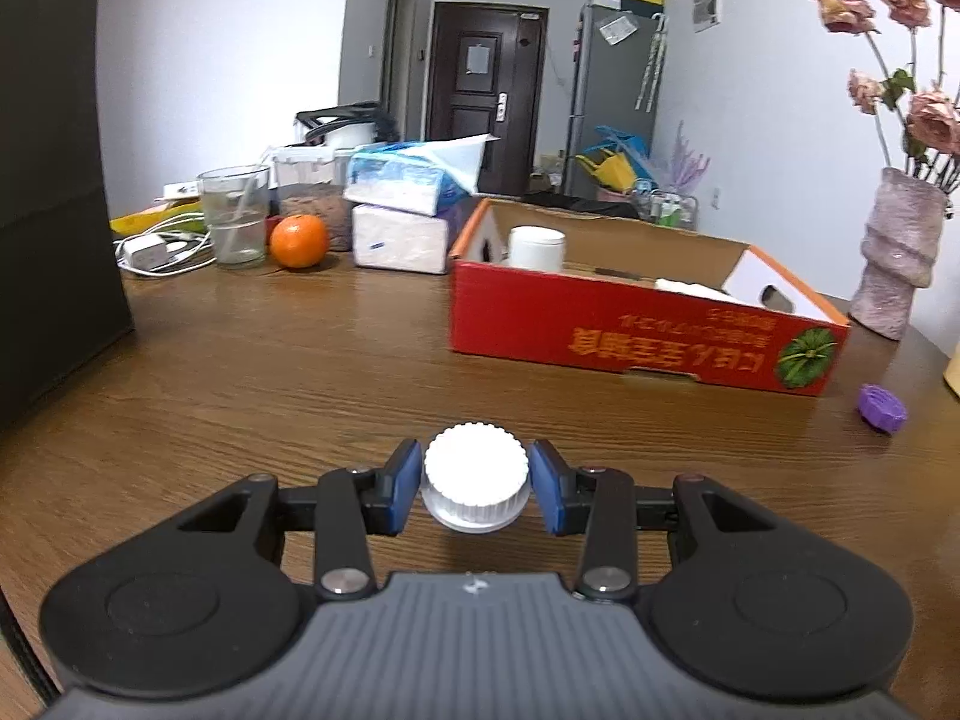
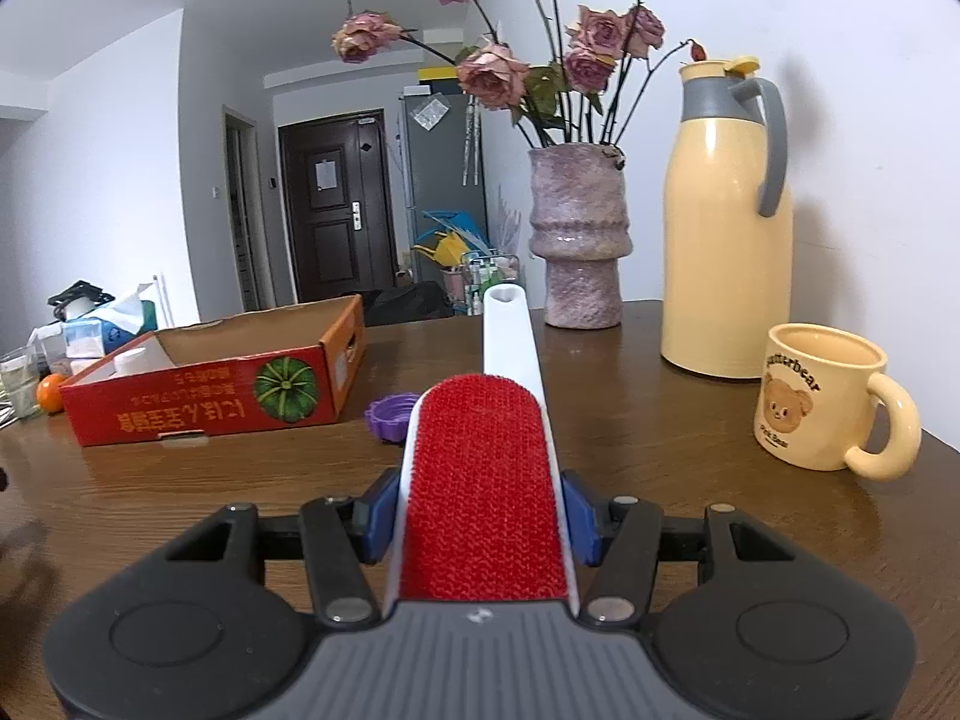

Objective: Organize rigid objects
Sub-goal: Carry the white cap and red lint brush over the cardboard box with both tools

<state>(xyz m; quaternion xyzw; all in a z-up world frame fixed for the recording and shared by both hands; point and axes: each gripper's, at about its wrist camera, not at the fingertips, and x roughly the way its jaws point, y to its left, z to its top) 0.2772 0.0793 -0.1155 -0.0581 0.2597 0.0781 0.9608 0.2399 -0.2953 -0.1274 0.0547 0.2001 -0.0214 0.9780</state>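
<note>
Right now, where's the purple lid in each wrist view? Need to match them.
Left wrist: purple lid lies at the right edge on the table, right of the red box.
Right wrist: purple lid sits at centre, partly hidden behind the lint brush, just right of the box's near corner.
Shared landmark: the red box with the green pumpkin print.
</note>
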